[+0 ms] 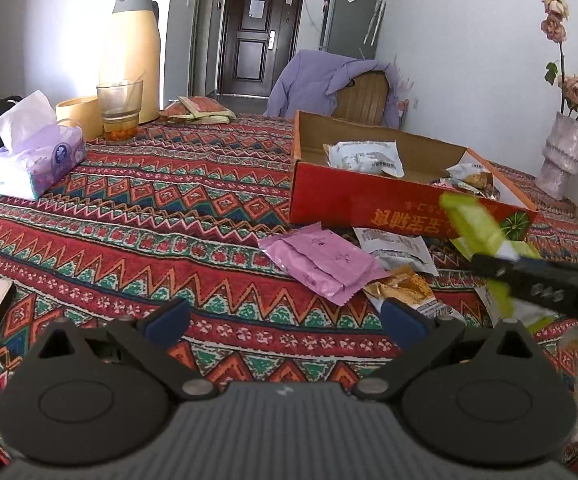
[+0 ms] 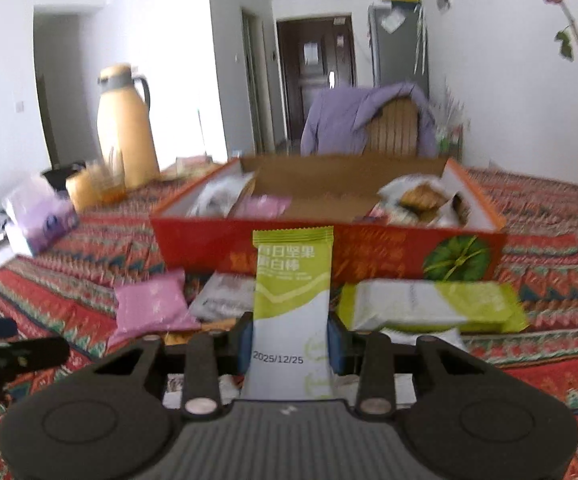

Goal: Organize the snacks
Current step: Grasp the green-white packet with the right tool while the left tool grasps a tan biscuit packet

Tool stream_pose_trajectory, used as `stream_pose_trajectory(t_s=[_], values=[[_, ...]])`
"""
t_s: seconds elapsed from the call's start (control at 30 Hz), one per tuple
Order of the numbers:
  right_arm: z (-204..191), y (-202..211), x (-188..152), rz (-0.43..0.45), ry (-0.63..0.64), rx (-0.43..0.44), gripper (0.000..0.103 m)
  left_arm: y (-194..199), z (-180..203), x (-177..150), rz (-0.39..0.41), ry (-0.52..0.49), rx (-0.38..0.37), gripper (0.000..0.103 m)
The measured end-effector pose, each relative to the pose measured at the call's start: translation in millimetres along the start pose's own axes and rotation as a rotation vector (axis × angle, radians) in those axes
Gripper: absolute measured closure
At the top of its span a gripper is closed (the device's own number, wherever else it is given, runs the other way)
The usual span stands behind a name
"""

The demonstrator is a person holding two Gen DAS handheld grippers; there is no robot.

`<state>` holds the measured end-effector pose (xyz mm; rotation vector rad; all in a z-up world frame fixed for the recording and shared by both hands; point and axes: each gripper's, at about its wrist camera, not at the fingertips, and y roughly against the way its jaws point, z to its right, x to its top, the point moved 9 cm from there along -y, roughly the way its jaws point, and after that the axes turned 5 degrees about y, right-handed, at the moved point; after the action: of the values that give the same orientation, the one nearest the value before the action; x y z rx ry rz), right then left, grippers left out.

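Left wrist view: the left hand-held gripper (image 1: 285, 320) stands apart and empty over the table (image 1: 129, 216); pink packet (image 1: 321, 260) and other wrappers lie outside the red box (image 1: 369, 204), which holds several. The right hand-held gripper (image 2: 291, 344) is clamped on a green bar (image 2: 291, 280), not yet boxed. Box contents are blurred.

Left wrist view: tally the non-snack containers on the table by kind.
thermos: 1
drinking glass: 1
yellow cup: 1
tissue pack: 1
red box: 1
vase: 1
Total: 6
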<state>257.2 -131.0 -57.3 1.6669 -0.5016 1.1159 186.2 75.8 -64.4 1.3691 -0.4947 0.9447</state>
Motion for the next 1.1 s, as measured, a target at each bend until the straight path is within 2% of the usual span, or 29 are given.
stream_pose_trajectory(t_s=[0.1, 0.27, 0.43, 0.57, 0.77, 0.83, 1.1], values=[[19, 14, 4, 0.055, -0.017, -0.026, 0.067, -5, 10, -1, -0.019, -0.008, 0.002, 0.0], [60, 21, 3, 0.096, -0.091, -0.07, 0.067, -13, 35, -5, -0.043, -0.035, 0.002, 0.0], [83, 22, -9, 0.123, -0.181, -0.064, 0.067, -26, 67, -5, -0.064, -0.059, 0.009, 0.0], [88, 25, -11, 0.164, -0.178, -0.091, 0.067, -40, 84, -5, -0.088, -0.055, 0.038, 0.0], [90, 34, -13, 0.194, -0.184, -0.085, 0.067, -64, 90, -5, -0.141, -0.004, 0.116, 0.0], [88, 35, -14, 0.193, -0.175, -0.075, 0.067, -70, 94, -7, -0.161, 0.0, 0.116, 0.0], [82, 36, -14, 0.198, -0.151, -0.073, 0.066, -80, 99, -7, -0.165, -0.017, 0.198, 0.003]])
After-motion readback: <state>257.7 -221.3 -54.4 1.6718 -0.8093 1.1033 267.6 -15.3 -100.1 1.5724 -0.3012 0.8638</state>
